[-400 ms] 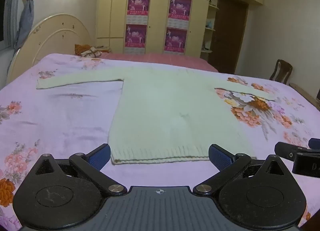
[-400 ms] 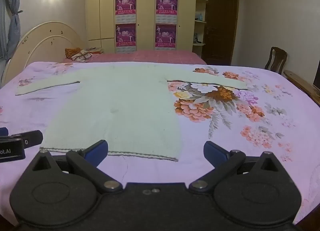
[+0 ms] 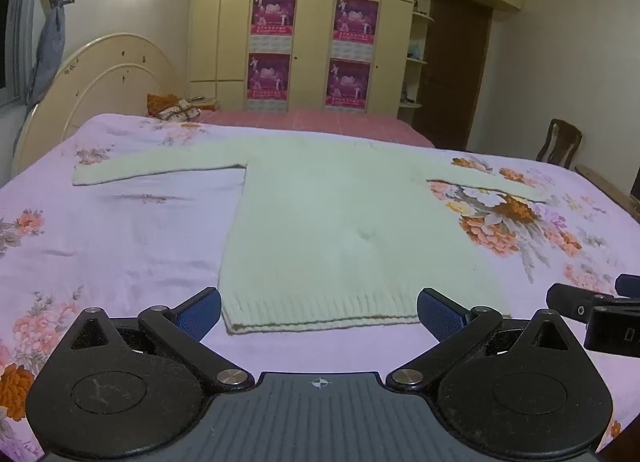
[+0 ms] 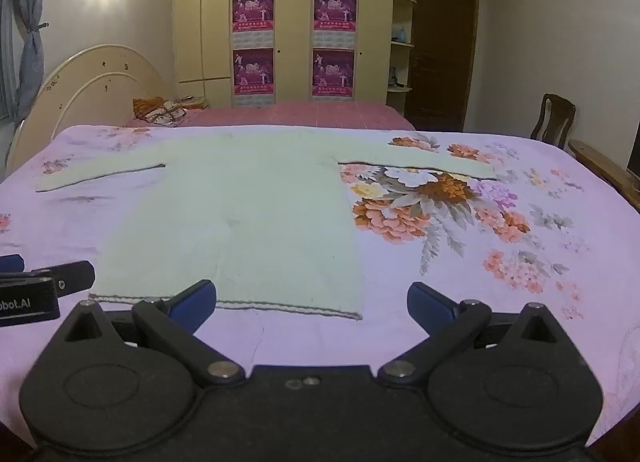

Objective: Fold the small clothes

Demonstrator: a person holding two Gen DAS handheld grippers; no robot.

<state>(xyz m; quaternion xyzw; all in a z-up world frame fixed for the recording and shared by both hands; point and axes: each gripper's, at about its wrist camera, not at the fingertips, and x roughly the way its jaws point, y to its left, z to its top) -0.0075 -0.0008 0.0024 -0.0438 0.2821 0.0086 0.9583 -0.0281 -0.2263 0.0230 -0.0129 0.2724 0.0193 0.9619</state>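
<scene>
The pale sweater (image 3: 340, 221) lies flat on the floral bedspread (image 3: 120, 242), hem near, neckline far, both sleeves stretched sideways. Its right sleeve (image 3: 492, 183) is hard to tell from the flower print beneath it in the left wrist view; the right wrist view shows it plainly. The neckline is too faint to make out. Each camera's own housing hides the nearest strip of bedspread.

The left gripper (image 3: 319, 312) hangs just short of the ribbed hem (image 3: 320, 312), its 2 blue pads spread to full width, gripping nothing. The right gripper (image 4: 312, 304) stands likewise wide and empty, its left pad (image 4: 192, 304) over the hem's edge, its right pad over bare bedspread beyond the sweater's right corner. The 2 grippers sit side by side, near but apart.

Bare bedspread lies left and right of the sweater. A headboard (image 3: 92, 93) bounds the far left, and a chair (image 3: 560, 143) stands at the far right.
</scene>
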